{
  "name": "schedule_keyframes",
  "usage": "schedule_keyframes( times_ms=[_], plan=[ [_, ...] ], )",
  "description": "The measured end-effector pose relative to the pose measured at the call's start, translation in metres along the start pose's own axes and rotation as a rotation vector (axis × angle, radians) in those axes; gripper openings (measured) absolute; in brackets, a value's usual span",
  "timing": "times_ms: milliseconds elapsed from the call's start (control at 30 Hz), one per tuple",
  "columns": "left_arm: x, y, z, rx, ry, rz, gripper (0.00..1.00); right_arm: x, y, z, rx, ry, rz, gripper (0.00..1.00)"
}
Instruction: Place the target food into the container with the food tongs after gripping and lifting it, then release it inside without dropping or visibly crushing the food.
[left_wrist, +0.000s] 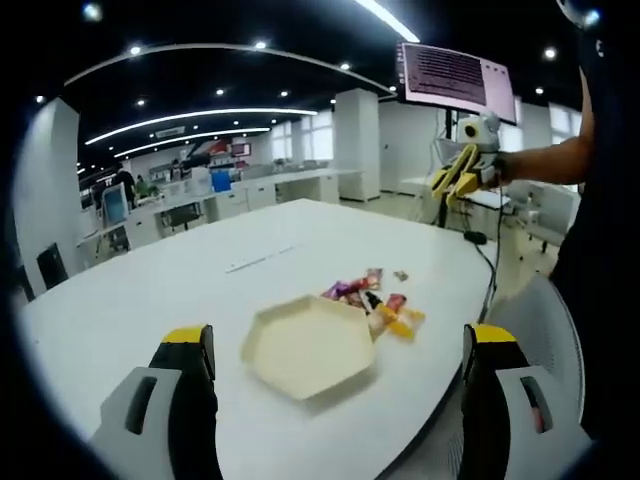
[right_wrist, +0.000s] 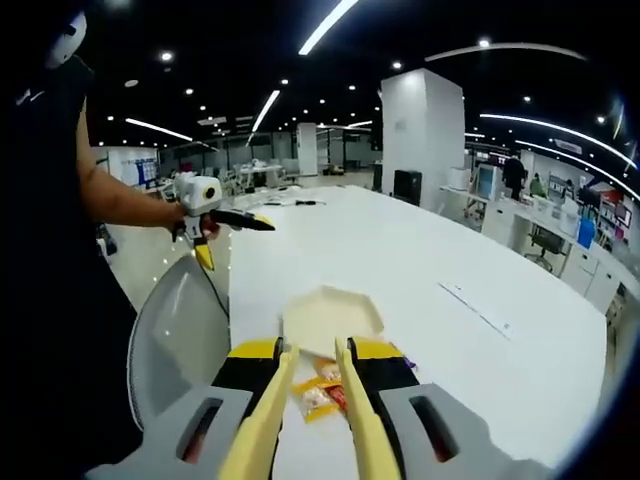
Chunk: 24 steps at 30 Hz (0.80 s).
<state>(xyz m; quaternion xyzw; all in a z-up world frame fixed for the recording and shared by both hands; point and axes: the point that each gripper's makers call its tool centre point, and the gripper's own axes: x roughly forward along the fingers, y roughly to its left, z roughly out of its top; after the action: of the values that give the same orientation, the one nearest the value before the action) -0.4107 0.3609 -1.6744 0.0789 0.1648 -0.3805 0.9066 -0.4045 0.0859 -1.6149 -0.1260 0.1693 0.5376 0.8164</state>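
A cream hexagonal container (left_wrist: 310, 345) lies on the white table (left_wrist: 150, 300) with a pile of wrapped snacks (left_wrist: 378, 300) just beyond its right side. My left gripper (left_wrist: 340, 340) hovers in front of it, jaws wide open and empty. My right gripper (left_wrist: 462, 170) hangs far off at the upper right in a person's hand, carrying yellow food tongs (left_wrist: 450, 178). In the right gripper view, my right gripper (right_wrist: 317, 350) is shut on the food tongs (right_wrist: 268, 405), whose two arms point over the snacks (right_wrist: 320, 392) towards the container (right_wrist: 330, 315). The left gripper (right_wrist: 238, 243) is open.
The table edge curves close to a grey chair back (right_wrist: 185, 340), also seen as the chair back (left_wrist: 545, 330). A person's arm (right_wrist: 125, 205) and dark torso (right_wrist: 50, 300) stand beside it. A monitor (left_wrist: 455, 78) hangs above; a thin strip (right_wrist: 478, 308) lies on the table.
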Motion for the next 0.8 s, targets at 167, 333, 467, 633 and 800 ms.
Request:
schedule_keyframes(
  times_ms=[167, 333, 467, 633, 800],
  plan=[
    [-0.003, 0.013, -0.018, 0.0, 0.001, 0.053, 1.0, 0.0, -0.003, -0.007, -0.02, 0.037, -0.017, 0.25],
    [-0.008, 0.011, -0.036, 0.019, 0.023, 0.039, 1.0, 0.003, -0.007, -0.004, 0.008, 0.021, -0.051, 0.25],
    [-0.008, 0.011, -0.045, 0.012, 0.031, 0.03, 1.0, 0.009, -0.011, -0.012, -0.038, 0.064, -0.058, 0.25],
    [-0.008, 0.01, -0.052, 0.015, 0.041, 0.032, 1.0, 0.01, -0.013, -0.011, -0.029, 0.07, -0.062, 0.26],
    [0.0, -0.004, -0.056, -0.053, 0.011, -0.051, 1.0, 0.016, -0.008, -0.017, -0.066, 0.101, -0.043, 0.26]
  ],
)
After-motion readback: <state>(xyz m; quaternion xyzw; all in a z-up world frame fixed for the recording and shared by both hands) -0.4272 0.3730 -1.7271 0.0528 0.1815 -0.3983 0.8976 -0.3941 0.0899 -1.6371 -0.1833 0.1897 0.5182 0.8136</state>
